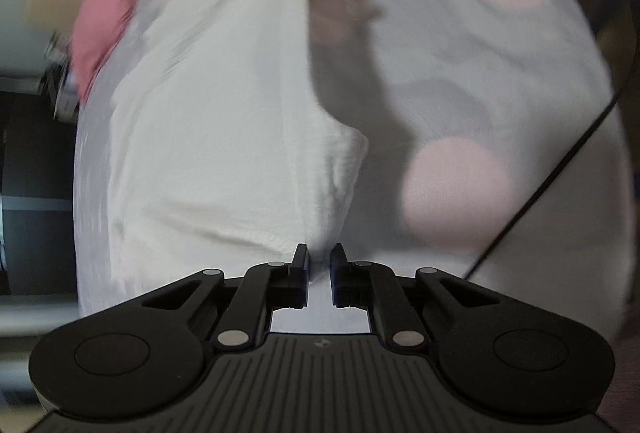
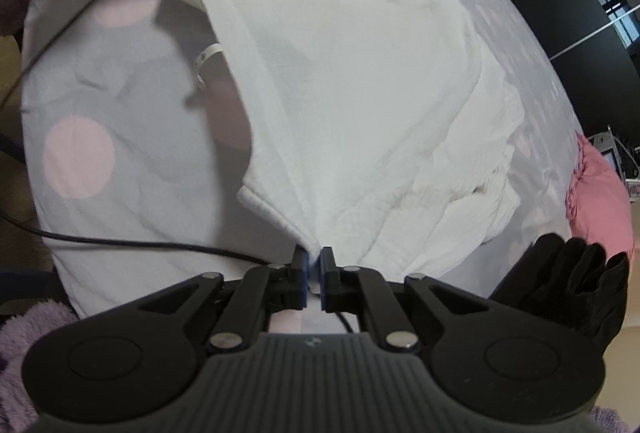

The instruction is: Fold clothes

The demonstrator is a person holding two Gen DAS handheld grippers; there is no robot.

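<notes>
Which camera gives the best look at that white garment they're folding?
The right wrist view: the white garment shows in full, sharp, pinched by both grippers. The left wrist view shows it blurred and cropped.

1. The white garment is a soft, slightly crinkled top with ribbed cuffs and hem, spread over the spotted bedcover.
2. One ribbed corner is pinched and lifted in the right wrist view; the far corner is held up too, so the edge between them hangs taut above the cover.
3. The rest lies rumpled in folds toward the right.
4. In the left wrist view the same garment stretches away, blurred.
</notes>
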